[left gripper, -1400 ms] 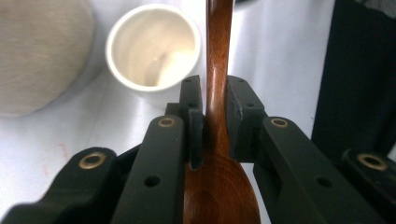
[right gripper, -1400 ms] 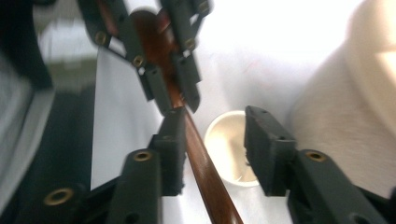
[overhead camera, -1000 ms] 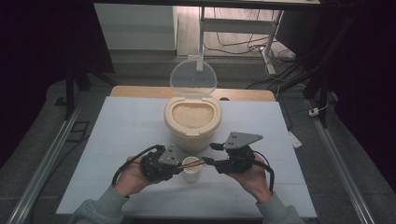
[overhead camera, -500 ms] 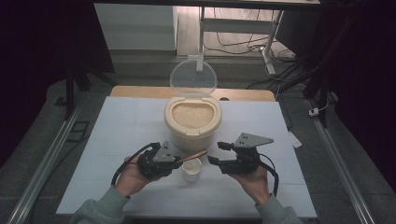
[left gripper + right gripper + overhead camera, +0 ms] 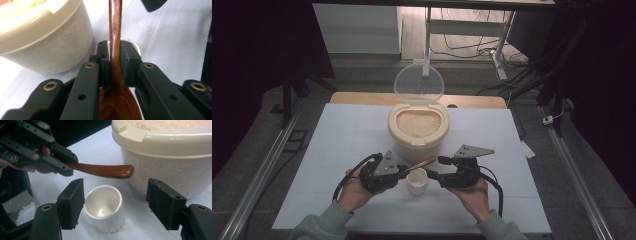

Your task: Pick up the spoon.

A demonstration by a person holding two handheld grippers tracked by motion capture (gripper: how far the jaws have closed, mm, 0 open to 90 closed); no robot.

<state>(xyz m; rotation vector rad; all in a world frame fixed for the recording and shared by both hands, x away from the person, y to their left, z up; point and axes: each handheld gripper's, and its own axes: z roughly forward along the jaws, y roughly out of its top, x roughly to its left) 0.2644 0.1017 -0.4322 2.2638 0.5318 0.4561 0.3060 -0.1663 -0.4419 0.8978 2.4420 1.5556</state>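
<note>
Sitting on the white counter [image 5: 337, 150], the small white cup [image 5: 417, 181] is right between the two grippers, just in front of the big cream rice tub [image 5: 417, 131] with its clear lid [image 5: 419, 85] standing up at the back. The right gripper [image 5: 435, 168] is the one lined up with the cup: in the right gripper view the cup [image 5: 105, 207] stands upright between its two black fingers [image 5: 71, 202], close to the left-hand one, with a wide gap to the other. These fingers have just been opening and are now spread wide, with the cup between them but not squeezed, so they hold nothing. The left gripper [image 5: 403, 169] is closed tight on a brown wooden spoon [image 5: 421, 162]. In the left gripper view the spoon [image 5: 115, 37] is pinched at its neck, with the bowl end back toward the hand and the long handle pointing straight out over the cup. The handle tip hangs just above the cup, near the side of the tub. I think the right fingers only need to close in from the sides to grab the cup.
</note>
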